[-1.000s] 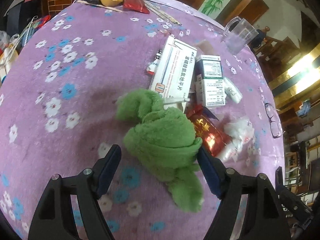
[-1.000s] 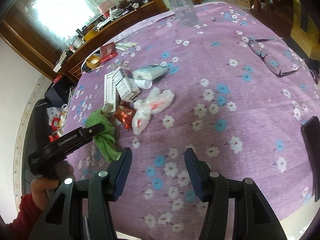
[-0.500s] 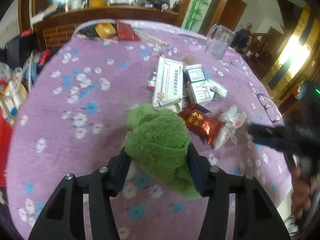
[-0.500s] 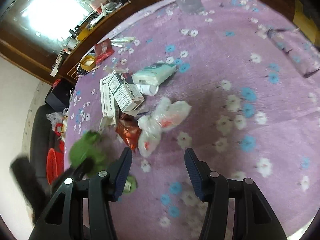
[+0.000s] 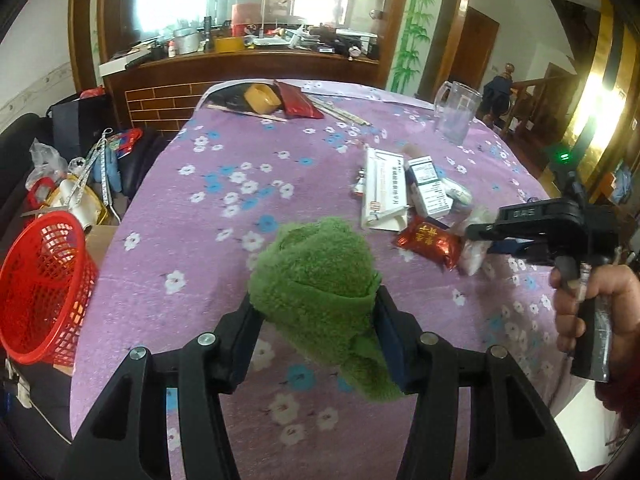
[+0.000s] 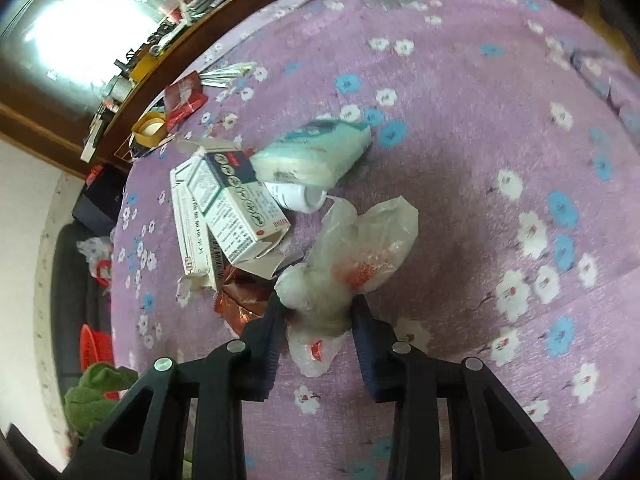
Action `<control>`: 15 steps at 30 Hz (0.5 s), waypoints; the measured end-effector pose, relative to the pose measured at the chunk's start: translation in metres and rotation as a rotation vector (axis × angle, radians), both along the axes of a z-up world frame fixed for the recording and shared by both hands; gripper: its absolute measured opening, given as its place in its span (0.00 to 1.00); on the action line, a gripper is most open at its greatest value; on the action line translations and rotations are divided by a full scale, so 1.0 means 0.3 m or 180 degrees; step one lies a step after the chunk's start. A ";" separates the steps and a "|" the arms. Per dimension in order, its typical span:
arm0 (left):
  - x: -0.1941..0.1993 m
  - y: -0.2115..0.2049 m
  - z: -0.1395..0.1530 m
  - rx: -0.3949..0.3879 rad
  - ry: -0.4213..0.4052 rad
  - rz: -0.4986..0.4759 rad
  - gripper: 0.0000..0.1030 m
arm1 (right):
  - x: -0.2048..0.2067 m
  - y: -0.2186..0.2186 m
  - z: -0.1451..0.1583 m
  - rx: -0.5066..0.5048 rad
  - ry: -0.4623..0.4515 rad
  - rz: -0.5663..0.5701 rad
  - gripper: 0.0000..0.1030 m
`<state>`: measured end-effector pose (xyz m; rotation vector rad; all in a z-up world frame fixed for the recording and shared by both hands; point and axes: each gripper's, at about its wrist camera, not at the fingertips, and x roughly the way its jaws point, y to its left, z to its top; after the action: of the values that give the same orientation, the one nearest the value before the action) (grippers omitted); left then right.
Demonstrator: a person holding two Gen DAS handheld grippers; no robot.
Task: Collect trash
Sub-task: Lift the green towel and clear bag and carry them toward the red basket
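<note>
Between left jaws: green cloth (image 5: 316, 276), clamped.

Bench (image 5: 208, 216) under purple flowered cloth, wooden sideboard (image 5: 240, 68) behind.
Clear plastic jug (image 5: 456, 114) standing near far edge; yellow tape roll (image 5: 262, 98) beside dark red pouch (image 5: 298, 100) at back.

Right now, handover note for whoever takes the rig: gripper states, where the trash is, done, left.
Left gripper: shut on the green cloth, lifted above the table.
Right gripper: jaws around the crumpled plastic bag on the table; grip cannot be confirmed.
Red basket sits off the table's left edge.
Done: cloth picked up.
Left: drop the cloth, bag the plastic, then the medicine boxes, red foil packet and white bottle.
</note>
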<state>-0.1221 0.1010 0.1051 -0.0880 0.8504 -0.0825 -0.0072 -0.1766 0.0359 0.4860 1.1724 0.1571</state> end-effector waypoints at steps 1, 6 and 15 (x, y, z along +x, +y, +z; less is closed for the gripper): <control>-0.005 0.004 -0.001 0.0012 -0.0002 0.0000 0.52 | -0.018 0.005 0.028 -0.0073 -0.0095 0.0044 0.34; -0.014 0.022 0.011 0.0029 -0.0040 0.0025 0.52 | -0.120 0.041 0.155 -0.0310 -0.0517 0.0250 0.34; -0.052 0.064 0.053 0.0098 -0.0184 0.0108 0.52 | -0.348 0.300 0.262 -0.0556 -0.0989 0.1038 0.35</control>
<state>-0.1377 0.1202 0.1209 -0.0706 0.7920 -0.0398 -0.1115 -0.0866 0.1146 0.1070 0.9422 0.3939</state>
